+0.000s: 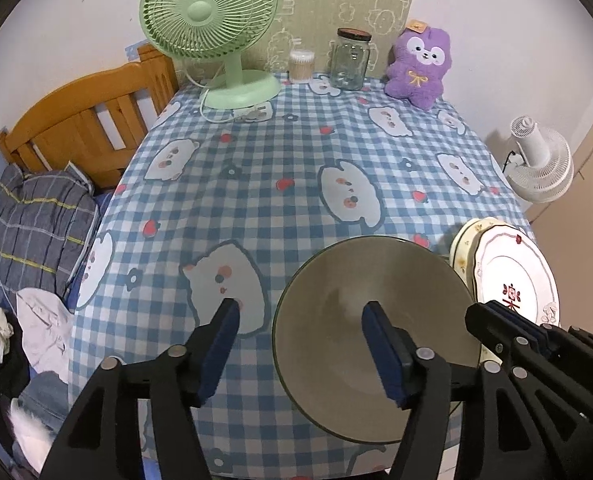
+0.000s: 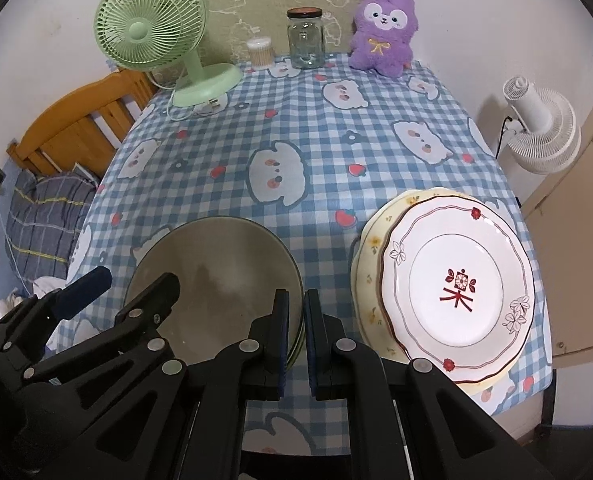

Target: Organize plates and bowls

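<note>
left wrist view: empty bowl [image 1: 376,344] under the wide left hand-held gripper [image 1: 302,350].

Checked-cloth table [image 1: 256,168]: green fan [image 1: 212,36], jar [image 1: 350,60], purple plush [image 1: 418,66], bowl [image 1: 376,320], seemingly two stacked plates [image 2: 456,280]

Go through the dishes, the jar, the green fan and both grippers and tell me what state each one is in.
Left gripper: open, straddling the bowl's rim.
Right gripper: shut, on the bowl's right rim.
Bowl: upright, empty.
White plate: stacked on the yellow plate.
Jar: lid on.
Green fan: upright; running or not, can't tell.
</note>
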A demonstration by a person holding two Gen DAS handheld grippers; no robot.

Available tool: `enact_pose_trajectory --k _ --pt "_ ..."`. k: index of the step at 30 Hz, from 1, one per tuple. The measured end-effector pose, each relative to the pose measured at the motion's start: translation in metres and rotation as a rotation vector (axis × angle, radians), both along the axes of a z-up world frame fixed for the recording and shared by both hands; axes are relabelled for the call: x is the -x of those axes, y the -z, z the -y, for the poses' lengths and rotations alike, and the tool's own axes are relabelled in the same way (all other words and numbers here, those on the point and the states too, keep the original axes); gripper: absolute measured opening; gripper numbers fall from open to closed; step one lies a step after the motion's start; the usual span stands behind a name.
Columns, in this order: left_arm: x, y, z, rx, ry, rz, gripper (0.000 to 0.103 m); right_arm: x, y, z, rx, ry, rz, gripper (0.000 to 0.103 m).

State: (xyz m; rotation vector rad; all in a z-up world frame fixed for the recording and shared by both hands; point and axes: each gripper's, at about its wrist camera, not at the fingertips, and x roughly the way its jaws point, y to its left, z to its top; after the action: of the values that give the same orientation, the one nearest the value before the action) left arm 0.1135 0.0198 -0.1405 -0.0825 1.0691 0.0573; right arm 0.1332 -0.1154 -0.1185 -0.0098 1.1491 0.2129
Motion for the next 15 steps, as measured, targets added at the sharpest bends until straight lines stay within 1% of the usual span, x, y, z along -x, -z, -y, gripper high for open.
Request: enact_pose_trajectory --k 4,7,11,15 --pt "-0.001 -0.001 -0.004 0.012 0.003 -0.017 0.069 0.000 -0.005 -0.003 -0.017 -0.018 0.002 0.011" --pt "0.000 -0.002 -0.009 0.019 -0.005 -0.020 0.073 0.000 -0.007 -0.006 -0.020 -0.030 0.002 0.011" --pt "0.002 -0.003 -0.011 0.014 -0.003 -0.018 0.078 -0.001 -0.006 -0.008 -0.007 -0.036 -0.005 0.011" --pt "-0.001 0.001 -0.010 0.019 0.002 -0.033 0.079 -0.005 -0.001 -0.005 0.009 -0.020 -0.019 0.011"
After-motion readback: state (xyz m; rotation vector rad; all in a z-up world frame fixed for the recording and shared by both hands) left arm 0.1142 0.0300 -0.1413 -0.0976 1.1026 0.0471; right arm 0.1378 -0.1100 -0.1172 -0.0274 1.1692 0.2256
